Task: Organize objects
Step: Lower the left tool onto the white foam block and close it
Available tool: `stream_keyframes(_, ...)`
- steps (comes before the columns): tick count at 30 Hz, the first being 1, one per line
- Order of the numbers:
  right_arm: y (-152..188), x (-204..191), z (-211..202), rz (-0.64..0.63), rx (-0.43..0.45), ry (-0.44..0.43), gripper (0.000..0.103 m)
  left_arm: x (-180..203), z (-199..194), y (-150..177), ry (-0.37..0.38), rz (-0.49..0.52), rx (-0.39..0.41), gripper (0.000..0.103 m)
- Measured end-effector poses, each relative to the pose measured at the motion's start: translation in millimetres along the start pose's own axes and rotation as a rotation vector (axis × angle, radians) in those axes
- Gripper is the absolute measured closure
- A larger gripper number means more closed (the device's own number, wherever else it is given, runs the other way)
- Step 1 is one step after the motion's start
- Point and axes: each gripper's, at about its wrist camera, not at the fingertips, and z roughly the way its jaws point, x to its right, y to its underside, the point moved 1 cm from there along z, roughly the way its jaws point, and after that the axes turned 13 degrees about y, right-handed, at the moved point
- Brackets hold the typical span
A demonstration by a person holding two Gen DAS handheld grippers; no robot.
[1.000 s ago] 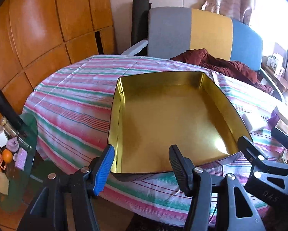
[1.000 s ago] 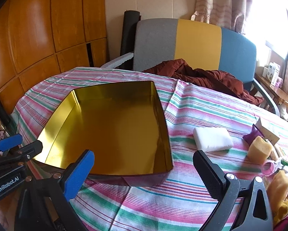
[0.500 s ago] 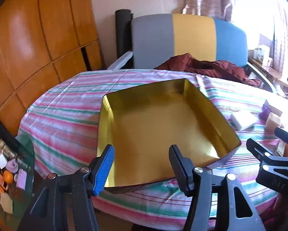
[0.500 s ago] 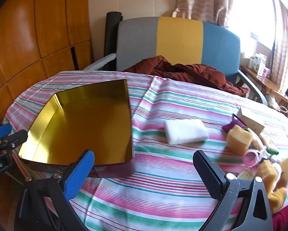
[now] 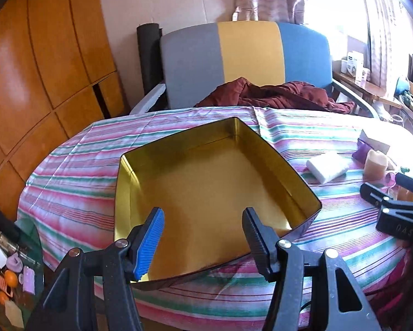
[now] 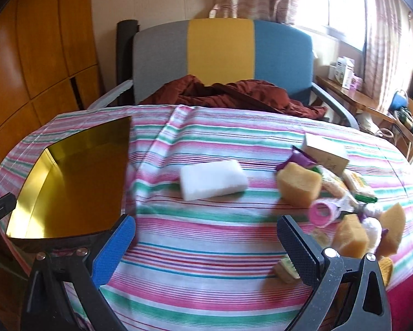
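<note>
Gold tin tray (image 5: 206, 193) sits w/ nothing in it on the striped tablecloth (image 5: 76, 182) toward the table's left edge, one corner poking at the near edge. Left gripper (image 5: 201, 237) hangs over the tray's near side, jaws apart, nothing btwn them, pads not touching the tin. Right gripper (image 6: 206, 248) is over bare cloth near the front edge, jaws spread wide, nothing held; in its view the tray (image 6: 68, 182) is off to the left. White sponge block (image 6: 213, 179) lies mid-table, just right of the tray but apart from it. Rest of the stuff is bunched at the right edge: tan sponge (image 6: 299, 186) beside a purple packet (image 6: 300, 160), small cardboard box (image 6: 325, 151) behind those, pink tape roll (image 6: 323, 213) in front, more tan sponges (image 6: 350, 237) at the near right edge. Exact contents of that heap are too blurred to sort out. Behind the table: grey/yellow/blue chair (image 5: 248, 52) w/ dark red cloth (image 5: 275, 93) piled on the seat.
</note>
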Motion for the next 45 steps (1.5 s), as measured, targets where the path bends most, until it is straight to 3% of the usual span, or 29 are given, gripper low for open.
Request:
stream_keyframes(4, -1, 21, 3, 0.027, -0.011, 0.029, 0.0, 8, 8, -3, 0.051, 0.016, -0.016, 0.043)
stream_keyframes(15, -1, 103, 4, 0.157, -0.045, 0.157, 0.0, 54, 36, -17, 0.326, 0.059, -0.121, 0.041)
stream_keyframes(24, -4, 173, -9, 0.275, -0.036, 0.238, 0.0, 126, 76, -52, 0.435, 0.29, -0.194, 0.041)
stream_keyframes(28, 0, 196, -10, 0.307, -0.082, 0.206, 0.0, 157, 109, -60, 0.457, 0.459, -0.242, 0.04)
stream_keyframes(31, 5, 205, -11, 0.29, -0.098, 0.21, 0.0, 170, 137, -61, 0.436, 0.52, -0.291, 0.036)
stream_keyframes(35, 11, 212, -8, 0.288, -0.134, 0.166, 0.0, 177, 171, -62, 0.46, 0.535, -0.368, 0.022)
stream_keyframes(40, 14, 211, -2, 0.249, -0.161, 0.1, 0.0, 174, 199, -64, 0.49, 0.53, -0.434, 0.021)
stream_keyframes(45, 14, 205, 1, 0.229, -0.167, 0.039, 0.0, 181, 213, -69, 0.503, 0.562, -0.442, 0.021)
